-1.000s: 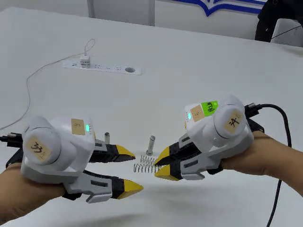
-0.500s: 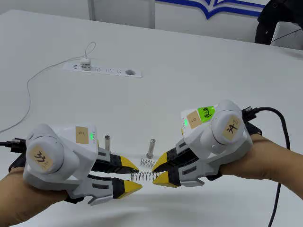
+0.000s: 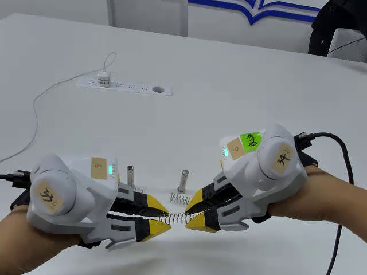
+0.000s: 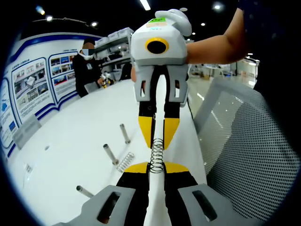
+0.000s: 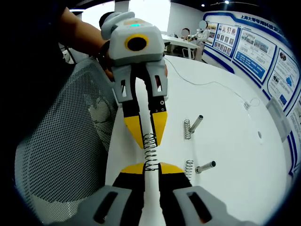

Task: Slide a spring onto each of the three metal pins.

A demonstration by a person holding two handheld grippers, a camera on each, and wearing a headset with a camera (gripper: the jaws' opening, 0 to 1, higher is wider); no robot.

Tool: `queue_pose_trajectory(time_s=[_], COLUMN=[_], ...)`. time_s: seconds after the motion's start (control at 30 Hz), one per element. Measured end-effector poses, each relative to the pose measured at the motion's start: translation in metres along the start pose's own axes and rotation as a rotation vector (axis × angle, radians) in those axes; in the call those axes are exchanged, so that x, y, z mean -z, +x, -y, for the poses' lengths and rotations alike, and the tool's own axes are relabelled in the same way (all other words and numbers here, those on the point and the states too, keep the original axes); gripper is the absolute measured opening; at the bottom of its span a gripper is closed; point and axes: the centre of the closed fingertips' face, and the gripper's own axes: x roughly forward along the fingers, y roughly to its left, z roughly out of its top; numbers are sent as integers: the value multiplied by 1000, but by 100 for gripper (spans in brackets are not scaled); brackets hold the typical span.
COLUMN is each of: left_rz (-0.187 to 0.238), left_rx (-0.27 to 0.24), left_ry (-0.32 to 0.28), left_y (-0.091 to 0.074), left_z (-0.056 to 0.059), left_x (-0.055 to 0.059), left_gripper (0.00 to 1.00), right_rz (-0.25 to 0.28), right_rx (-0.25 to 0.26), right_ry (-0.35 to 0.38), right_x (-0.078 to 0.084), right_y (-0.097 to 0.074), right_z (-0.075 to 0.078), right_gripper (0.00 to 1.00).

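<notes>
A thin spring (image 3: 177, 217) hangs level just above the white table, stretched between both grippers. My left gripper (image 3: 167, 217) is shut on its left end and my right gripper (image 3: 190, 215) is shut on its right end. In the left gripper view the spring (image 4: 156, 154) runs from my own jaws (image 4: 156, 167) up to the right gripper (image 4: 158, 140). Three metal pins (image 4: 111, 154) stand to the left there. Two pins (image 3: 183, 180) (image 3: 130, 174) stand upright behind the grippers. A loose spring (image 3: 179, 199) lies by the nearer pin. In the right gripper view a spring (image 5: 187, 128) sits at the foot of a pin (image 5: 196, 123).
A white power strip (image 3: 123, 83) with a plugged-in charger and trailing cable lies at the back left. A black cable (image 3: 339, 172) runs off my right gripper. A mesh chair back (image 4: 240, 141) stands beside the table edge. People stand in the background.
One second ago the spring lay on the table at the right gripper's tips and the left gripper stood open. The right gripper lifted it; the left gripper closed on its other end.
</notes>
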Motion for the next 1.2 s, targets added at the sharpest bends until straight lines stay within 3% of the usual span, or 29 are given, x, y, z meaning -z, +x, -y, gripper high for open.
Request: queue_pose_trajectory(time_s=[0.2,0.37,0.57,1.0,1.2], left_rz=[2,36,29,1,-1], left_rx=[3,-1,-2,7,8], left_ry=[-1,-9,-8,0,-6], left_y=[-1,-3,-1,5,6], left_z=[1,0,0,0,0], left_x=[0,-9,-7,-1,0], left_gripper=[10,10,10,10,10], right_rz=[7,12,19,92,86], right_rx=[-2,-1,-1,-12,-10], right_ry=[11,19,29,56,45], right_x=[1,1,0,-24,-31], right_y=[1,3,2,-9,-8], right_z=[0,1,1,-1,-2], right_gripper=[12,13,12,12,12])
